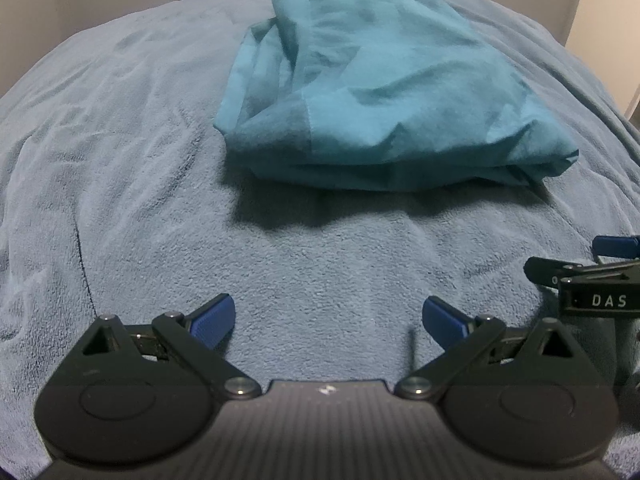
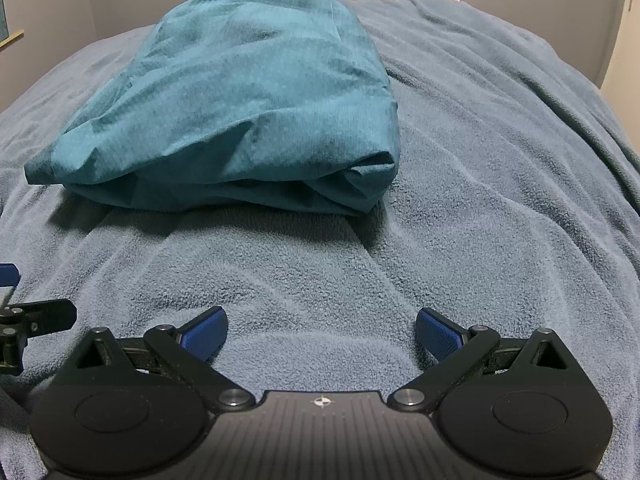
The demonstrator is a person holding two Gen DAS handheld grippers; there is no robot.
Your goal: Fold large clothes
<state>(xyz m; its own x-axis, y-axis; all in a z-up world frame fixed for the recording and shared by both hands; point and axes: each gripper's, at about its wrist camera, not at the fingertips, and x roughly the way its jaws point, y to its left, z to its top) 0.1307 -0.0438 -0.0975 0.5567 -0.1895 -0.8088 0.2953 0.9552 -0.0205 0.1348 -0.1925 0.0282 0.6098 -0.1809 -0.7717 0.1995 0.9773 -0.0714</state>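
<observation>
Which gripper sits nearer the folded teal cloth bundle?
Neither clearly. The left gripper and right gripper, both open, sit short of the teal cloth bundle, apart from it on the blue fleece blanket, flanking it.

Teal garment (image 1: 372, 92), folded in a rumpled stack, lying flat

Left wrist view: low over grey-blue fleece blanket (image 1: 140, 168), facing folded teal cloth bundle (image 1: 372, 92), near, ahead-right. Right wrist view: same height, bundle (image 2: 248, 100) ahead-left. Both share bundle and blanket (image 2: 500, 160).
</observation>
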